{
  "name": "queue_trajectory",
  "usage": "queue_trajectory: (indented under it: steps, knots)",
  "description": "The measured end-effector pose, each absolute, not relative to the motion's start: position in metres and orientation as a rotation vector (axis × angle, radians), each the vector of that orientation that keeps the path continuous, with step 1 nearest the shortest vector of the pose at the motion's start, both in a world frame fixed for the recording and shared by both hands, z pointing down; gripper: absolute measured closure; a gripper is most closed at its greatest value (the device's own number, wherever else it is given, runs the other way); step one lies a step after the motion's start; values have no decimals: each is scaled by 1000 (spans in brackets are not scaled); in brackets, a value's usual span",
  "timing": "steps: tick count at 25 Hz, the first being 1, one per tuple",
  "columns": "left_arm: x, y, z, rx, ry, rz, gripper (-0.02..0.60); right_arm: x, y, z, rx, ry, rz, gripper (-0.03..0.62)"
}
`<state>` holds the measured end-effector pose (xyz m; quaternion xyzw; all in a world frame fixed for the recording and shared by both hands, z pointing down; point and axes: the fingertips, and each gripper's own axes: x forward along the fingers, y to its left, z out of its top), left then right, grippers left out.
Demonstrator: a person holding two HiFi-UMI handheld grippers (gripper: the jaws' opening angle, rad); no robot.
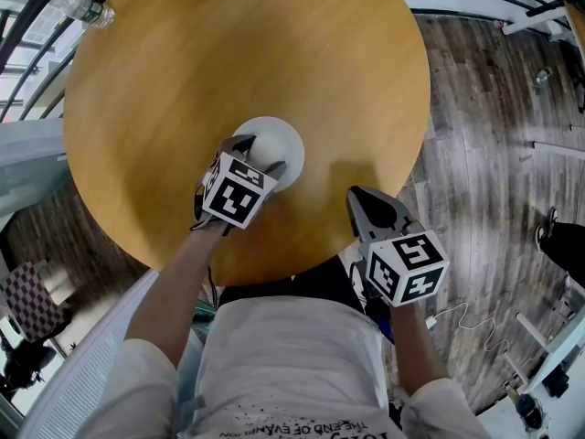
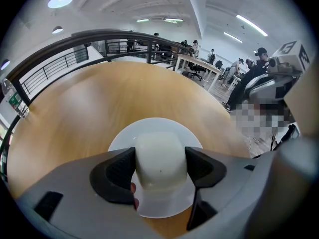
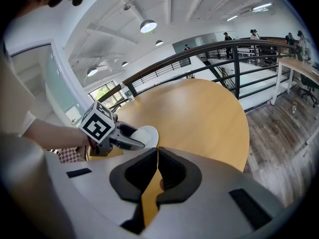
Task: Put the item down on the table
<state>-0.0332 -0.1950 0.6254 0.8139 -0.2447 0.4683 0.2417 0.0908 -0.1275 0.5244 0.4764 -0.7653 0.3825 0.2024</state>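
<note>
A white rounded cup is clamped between the dark pads of my left gripper, which is shut on it. Right under the cup a white saucer lies on the round wooden table. Whether the cup touches the saucer is not visible. From the head view the left gripper is over the saucer near the table's front middle. My right gripper hovers at the table's near right edge. Its jaws are shut with nothing between them. The right gripper view also catches the left gripper and the saucer.
A clear water bottle lies at the table's far left edge. A dark railing runs behind the table. Wooden floor lies to the right, and a checkered seat is at lower left. People and desks are far off.
</note>
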Motion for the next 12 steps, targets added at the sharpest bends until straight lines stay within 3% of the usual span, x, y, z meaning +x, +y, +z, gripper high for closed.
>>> queue_trajectory:
  steps: [12]
  knots:
    - [-32,-195,627,2237,-664,1322,255,90,-128,524,1328,-2137,1073,569]
